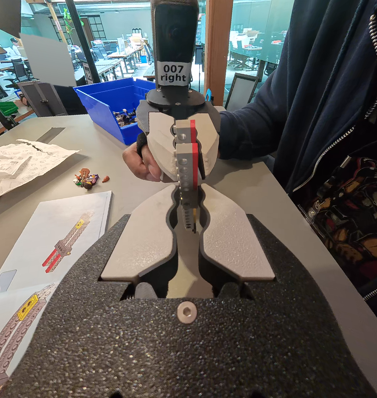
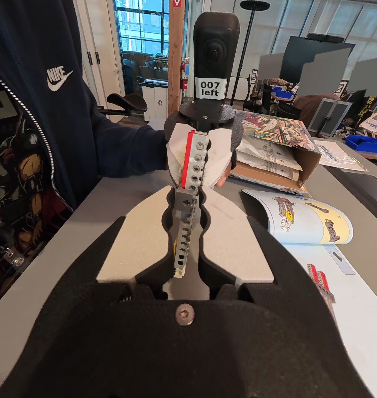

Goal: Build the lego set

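Note:
An upright brick assembly (image 1: 184, 163) of grey perforated beams with red plates on one face stands between my two grippers, which face each other above the grey table (image 1: 258, 193). My left gripper (image 1: 188, 189) is shut on it at the dark grey block (image 1: 188, 198) in its middle. My right gripper (image 2: 186, 191) is shut on the same block (image 2: 183, 201) from the opposite side. The red-and-grey upper part (image 2: 195, 163) rises in front of the other gripper in each view. The lower beam with a yellow piece hangs below the fingers.
A blue bin (image 1: 101, 107) with loose bricks stands at the back. A small pile of pieces (image 1: 86, 177), torn paper (image 1: 15, 163) and an open instruction booklet (image 1: 60, 226) lie on the table. A cardboard box with papers (image 2: 291, 150) lies nearby. A person in a dark hoodie (image 1: 323, 107) stands close. Only a small space, under 4 cm, lies between the two pairs of fingers.

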Action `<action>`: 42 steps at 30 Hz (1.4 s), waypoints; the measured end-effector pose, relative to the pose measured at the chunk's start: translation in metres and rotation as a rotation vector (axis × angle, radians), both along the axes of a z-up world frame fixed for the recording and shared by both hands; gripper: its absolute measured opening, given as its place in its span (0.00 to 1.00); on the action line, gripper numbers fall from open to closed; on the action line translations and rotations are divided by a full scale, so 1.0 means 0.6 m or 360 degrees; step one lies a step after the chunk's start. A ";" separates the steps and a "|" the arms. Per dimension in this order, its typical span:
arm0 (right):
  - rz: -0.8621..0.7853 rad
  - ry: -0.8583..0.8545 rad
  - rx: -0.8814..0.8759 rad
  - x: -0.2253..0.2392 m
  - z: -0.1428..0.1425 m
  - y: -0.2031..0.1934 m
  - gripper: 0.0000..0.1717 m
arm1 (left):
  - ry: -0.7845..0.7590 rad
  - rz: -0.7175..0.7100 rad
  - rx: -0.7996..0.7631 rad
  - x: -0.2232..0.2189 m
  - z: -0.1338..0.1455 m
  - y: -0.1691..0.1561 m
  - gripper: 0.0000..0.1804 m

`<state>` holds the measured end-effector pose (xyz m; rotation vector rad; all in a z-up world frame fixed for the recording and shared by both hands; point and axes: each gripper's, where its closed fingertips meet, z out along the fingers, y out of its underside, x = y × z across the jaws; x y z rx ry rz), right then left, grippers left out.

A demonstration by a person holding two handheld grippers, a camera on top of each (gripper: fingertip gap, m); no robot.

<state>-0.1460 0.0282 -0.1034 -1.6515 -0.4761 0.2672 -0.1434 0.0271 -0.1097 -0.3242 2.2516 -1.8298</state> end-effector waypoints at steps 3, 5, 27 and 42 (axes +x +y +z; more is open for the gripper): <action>-0.0053 -0.0049 0.0018 0.007 0.000 0.002 0.13 | -0.0019 0.0033 0.0019 0.004 0.000 0.002 0.09; -0.0091 -0.0102 0.0003 0.011 -0.006 0.004 0.13 | -0.0020 0.0054 0.0049 0.007 -0.004 0.004 0.09; -0.0211 -0.0167 0.0038 0.036 -0.022 0.016 0.10 | -0.0104 0.0224 0.0125 0.028 -0.013 0.011 0.09; -0.0302 -0.0210 0.0101 0.042 -0.017 0.020 0.10 | -0.0168 0.0248 0.0051 0.041 -0.028 0.002 0.13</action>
